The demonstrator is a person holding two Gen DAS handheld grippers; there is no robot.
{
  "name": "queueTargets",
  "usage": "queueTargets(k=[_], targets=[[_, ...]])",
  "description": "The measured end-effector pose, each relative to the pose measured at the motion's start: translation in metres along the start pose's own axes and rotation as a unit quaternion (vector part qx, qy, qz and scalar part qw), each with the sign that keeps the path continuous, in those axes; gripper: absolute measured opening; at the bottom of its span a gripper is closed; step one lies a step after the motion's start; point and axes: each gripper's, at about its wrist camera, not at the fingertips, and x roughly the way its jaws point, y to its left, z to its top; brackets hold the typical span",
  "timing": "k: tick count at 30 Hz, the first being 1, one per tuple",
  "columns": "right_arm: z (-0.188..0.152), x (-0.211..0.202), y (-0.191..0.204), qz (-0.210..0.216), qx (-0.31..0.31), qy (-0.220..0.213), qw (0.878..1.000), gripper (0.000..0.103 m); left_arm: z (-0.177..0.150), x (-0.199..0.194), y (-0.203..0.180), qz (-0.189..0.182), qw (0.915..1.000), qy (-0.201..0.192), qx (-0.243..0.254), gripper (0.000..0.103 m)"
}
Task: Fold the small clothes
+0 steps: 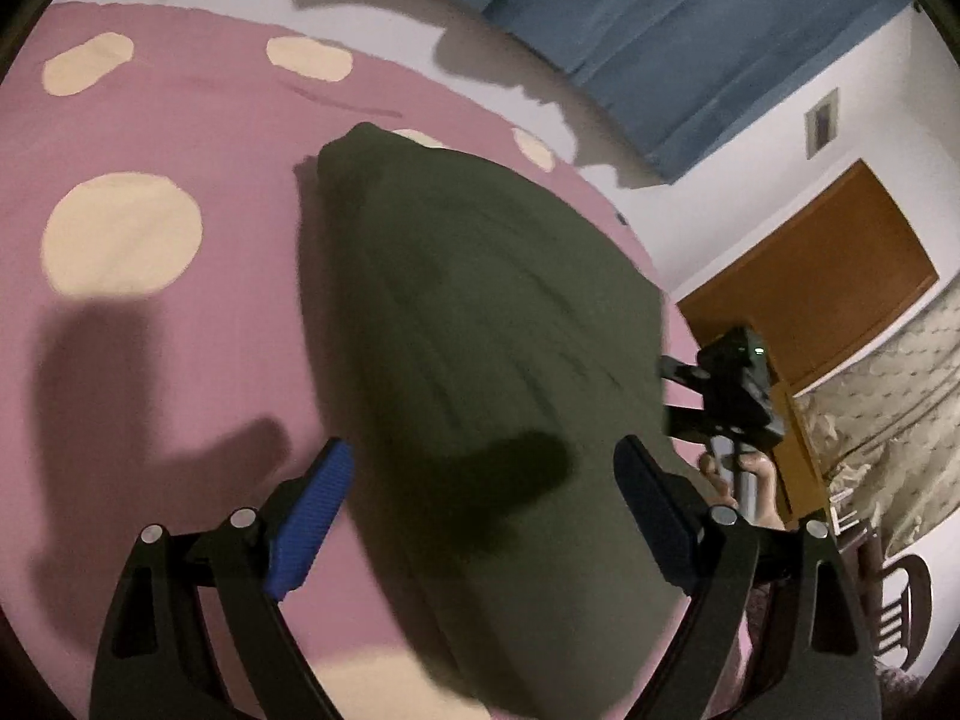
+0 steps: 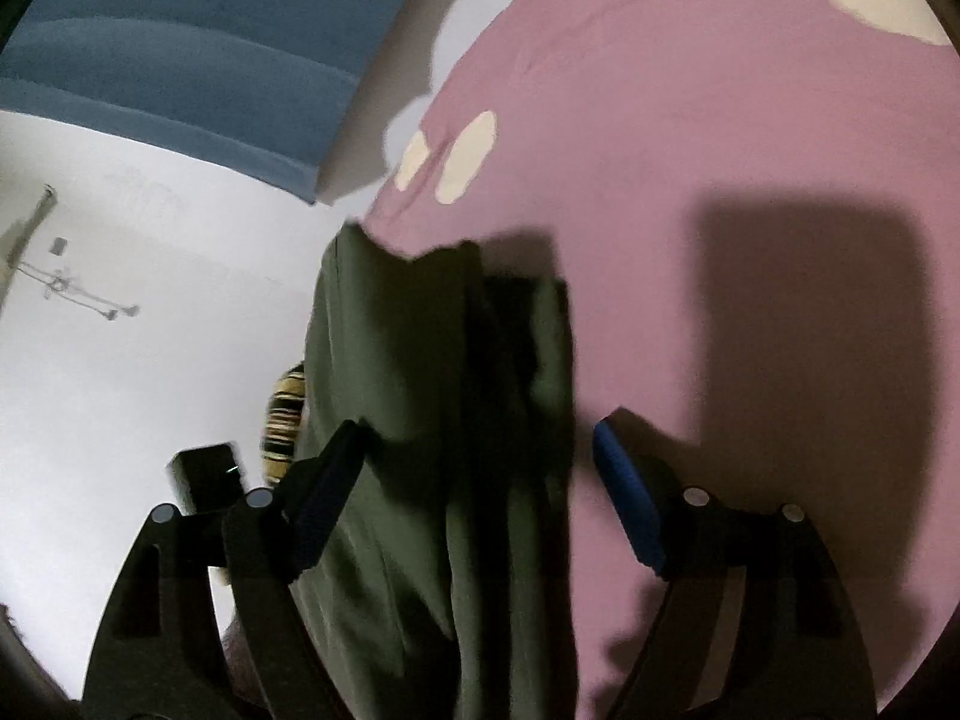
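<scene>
A dark olive-green garment (image 1: 480, 324) lies folded into a long shape on a pink bedsheet with cream dots (image 1: 180, 330). My left gripper (image 1: 483, 474) is open, its blue pads (image 1: 312, 516) spread to either side above the garment's near end, holding nothing. The right gripper's body shows past the garment's right edge in the left wrist view (image 1: 738, 384). In the right wrist view the garment (image 2: 420, 420) runs up the middle. My right gripper (image 2: 480, 462) is open over it, one pad (image 2: 630, 504) above the sheet (image 2: 720, 150).
A blue curtain (image 1: 690, 30) and white wall lie beyond the bed. A brown wooden door (image 1: 810, 276), a patterned cream cloth (image 1: 888, 420) and a chair (image 1: 894, 600) stand at the right. A person's striped sleeve (image 2: 282, 420) shows beside the garment.
</scene>
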Motion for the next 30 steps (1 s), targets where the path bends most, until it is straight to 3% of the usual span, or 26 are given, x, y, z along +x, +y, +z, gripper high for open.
queueTargets(k=[5, 10, 11, 12, 14, 17, 22, 30], targets=[[0.031, 0.028, 0.007, 0.023, -0.02, 0.019, 0.999, 0.087, 0.036, 0.03, 0.021, -0.006, 0.9995, 0.0, -0.03, 0.088], [0.049, 0.044, 0.01, 0.023, -0.026, 0.034, 0.999, 0.084, 0.059, 0.054, 0.036, -0.02, 0.9981, 0.008, -0.058, 0.088], [0.05, 0.045, 0.011, 0.02, -0.029, 0.035, 0.999, 0.076, 0.06, 0.056, 0.039, -0.021, 0.9977, 0.008, -0.064, 0.087], [0.051, 0.048, 0.011, 0.008, -0.033, 0.038, 0.999, 0.062, 0.062, 0.06, 0.042, -0.018, 0.9972, 0.007, -0.073, 0.078], [0.051, 0.052, 0.008, 0.011, -0.025, 0.046, 0.999, 0.046, 0.061, 0.061, 0.045, 0.002, 0.9972, 0.009, -0.074, 0.068], [0.051, 0.051, 0.0, 0.005, -0.009, 0.04, 0.999, 0.033, 0.057, 0.061, 0.042, 0.031, 0.9982, 0.011, -0.05, 0.058], [0.053, 0.053, -0.012, 0.024, 0.015, 0.03, 0.999, 0.025, 0.056, 0.064, 0.041, 0.054, 0.9979, 0.015, -0.032, 0.054], [0.056, 0.058, -0.014, 0.035, 0.018, 0.025, 0.999, 0.023, 0.058, 0.066, 0.041, 0.068, 0.9974, 0.007, -0.02, 0.054]])
